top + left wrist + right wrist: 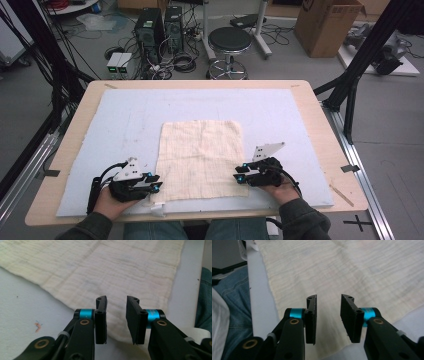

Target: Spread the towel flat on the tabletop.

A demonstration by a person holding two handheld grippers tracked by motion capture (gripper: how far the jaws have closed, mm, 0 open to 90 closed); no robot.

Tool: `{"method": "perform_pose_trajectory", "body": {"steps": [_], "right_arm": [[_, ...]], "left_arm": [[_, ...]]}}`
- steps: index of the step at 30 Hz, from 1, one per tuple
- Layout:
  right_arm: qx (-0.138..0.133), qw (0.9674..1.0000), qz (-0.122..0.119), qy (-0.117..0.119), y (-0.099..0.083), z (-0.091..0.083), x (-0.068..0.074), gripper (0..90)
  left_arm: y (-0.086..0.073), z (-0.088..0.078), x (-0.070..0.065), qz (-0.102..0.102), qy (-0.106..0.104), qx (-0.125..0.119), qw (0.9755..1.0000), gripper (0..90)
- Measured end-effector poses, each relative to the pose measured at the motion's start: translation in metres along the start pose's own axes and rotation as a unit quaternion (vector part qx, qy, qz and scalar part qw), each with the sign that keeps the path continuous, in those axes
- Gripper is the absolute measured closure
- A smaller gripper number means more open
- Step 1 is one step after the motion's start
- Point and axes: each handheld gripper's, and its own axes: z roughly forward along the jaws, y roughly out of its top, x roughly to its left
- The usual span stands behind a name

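One cream cloth (201, 159) lies flat and spread out near the middle of the worktop (320, 120), on a pale blue mat (125, 120) that covers most of the wooden top. The cloth is close to square, a little longer from near to far than from left to right, so its long axis runs away from the person. Its sides lie roughly parallel to the edges of the mat; the near edge sits just inside the mat's near edge, and the far edge stops about halfway up the mat.

Bare mat lies open on the left, on the right and beyond the far edge of the cloth, with the widest free stretch at the far side. At the near side there is hardly any room between cloth and mat edge.

There are two grippers, one in each hand. The left gripper (154, 182) sits at the cloth's near left corner, pointing right across it; in the left gripper view its jaws (117, 318) stand apart over the cloth's edge, with nothing pressed between them. The right gripper (241, 173) sits at the near right corner, pointing left; in the right gripper view its jaws (328, 317) also stand apart above the cloth's border, gripping nothing. The two grippers face each other across the cloth's near strip, well apart.
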Motion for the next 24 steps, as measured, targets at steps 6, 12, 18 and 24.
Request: {"method": "perform_pose_trajectory", "body": {"steps": [6,12,18,24], "right_arm": [[-0.03,0.9994,0.012,-0.014,0.002,-0.006,-0.002,59.5],[-0.044,0.9982,0.03,-0.029,0.002,-0.01,-0.007,53.4],[-0.049,0.9969,0.043,-0.044,0.002,-0.011,-0.012,50.3],[-0.051,0.9964,0.041,-0.053,0.003,-0.01,-0.011,45.9]], "left_arm": [[0.01,-0.001,0.008,-0.015,0.016,-0.03,0.9993,65.8],[0.01,0.0,0.013,-0.029,0.021,-0.032,0.9988,65.2],[0.009,-0.001,0.017,-0.035,0.026,-0.032,0.9985,62.1],[0.01,-0.003,0.019,-0.042,0.028,-0.039,0.998,59.7]]}}
